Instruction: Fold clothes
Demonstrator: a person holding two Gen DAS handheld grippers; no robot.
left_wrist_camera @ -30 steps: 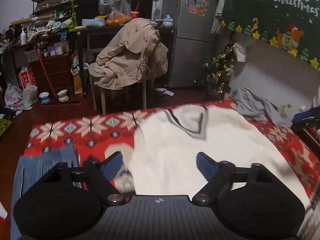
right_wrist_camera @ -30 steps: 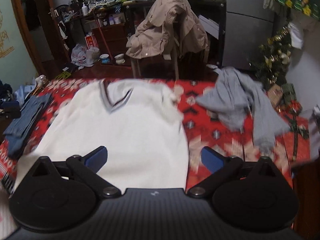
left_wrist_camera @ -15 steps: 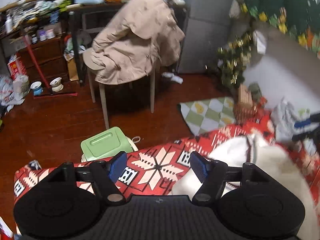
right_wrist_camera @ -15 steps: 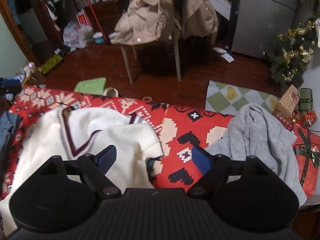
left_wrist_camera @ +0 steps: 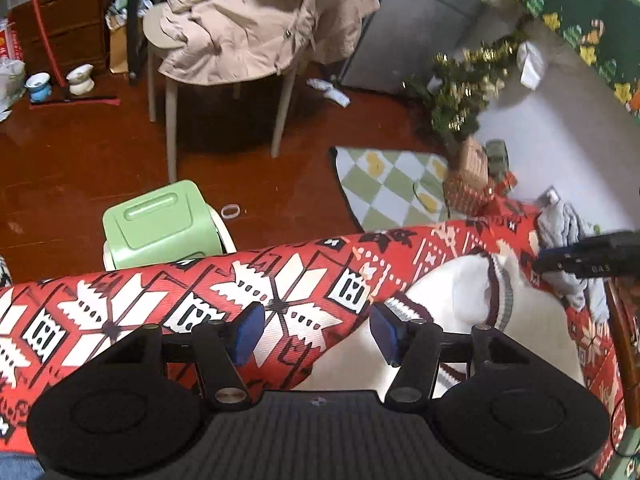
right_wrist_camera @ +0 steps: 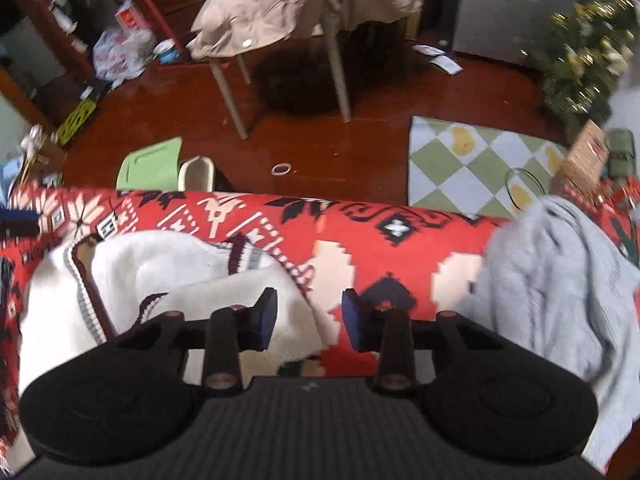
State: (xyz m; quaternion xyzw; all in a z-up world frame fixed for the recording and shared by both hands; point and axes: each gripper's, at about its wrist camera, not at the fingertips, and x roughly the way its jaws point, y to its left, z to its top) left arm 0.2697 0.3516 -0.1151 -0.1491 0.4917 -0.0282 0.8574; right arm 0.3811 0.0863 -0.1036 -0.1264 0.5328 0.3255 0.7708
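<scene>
A white knit sweater [right_wrist_camera: 120,280] with a striped V-neck lies on the red patterned cloth [right_wrist_camera: 360,232] over the table. Its sleeve is folded across the body. My right gripper [right_wrist_camera: 308,316] is open and empty, low over the sweater's right edge. In the left wrist view the sweater [left_wrist_camera: 452,300] lies to the right. My left gripper [left_wrist_camera: 316,332] is open and empty, over the cloth [left_wrist_camera: 160,304] by the sweater's left shoulder. The right gripper's tip [left_wrist_camera: 588,260] shows at the right edge there.
A grey sweater [right_wrist_camera: 560,280] lies crumpled on the table's right end. Beyond the far table edge are a green bin [left_wrist_camera: 160,224], a chair with a beige coat [left_wrist_camera: 256,20], a checkered mat [right_wrist_camera: 472,160] and a small Christmas tree [left_wrist_camera: 460,92].
Both grippers have moved forward toward the far table edge and tilted down. The sweater's sleeve now lies folded over its body. Both jaws have narrowed but stay open.
</scene>
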